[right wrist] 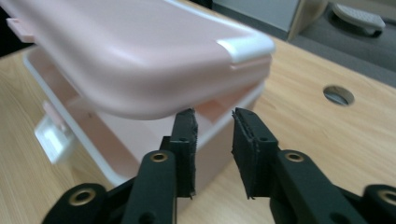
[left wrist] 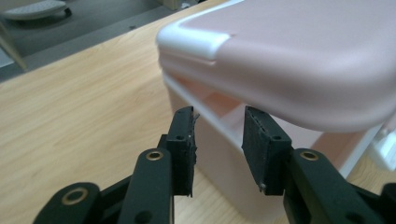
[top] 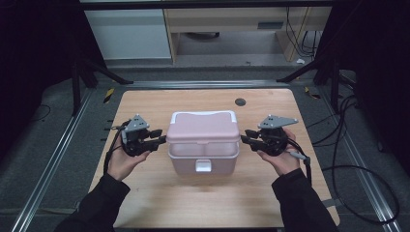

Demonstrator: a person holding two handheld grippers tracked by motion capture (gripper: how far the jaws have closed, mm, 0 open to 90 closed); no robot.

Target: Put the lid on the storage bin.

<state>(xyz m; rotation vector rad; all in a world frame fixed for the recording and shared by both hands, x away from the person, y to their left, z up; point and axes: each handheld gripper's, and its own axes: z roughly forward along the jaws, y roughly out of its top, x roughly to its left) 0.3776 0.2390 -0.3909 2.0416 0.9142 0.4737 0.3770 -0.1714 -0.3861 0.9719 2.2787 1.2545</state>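
got the pink box [top: 203, 145] sitting mid-table [top: 145, 203], lid [top: 203, 126] lifted a bit off the base. my left gripper [top: 162, 138] and right gripper [top: 244, 135] sit at its two ends, both jaws spread, pinching nothing.

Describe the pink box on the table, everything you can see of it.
The pink box looks like plastic: a paler, see-through body under a rounded pink lid with white corners. The lid is raised, leaving a gap above the body's rim. A white latch hangs at the front. It stands upright mid-table, with the left tongs and right tongs open at its sides.
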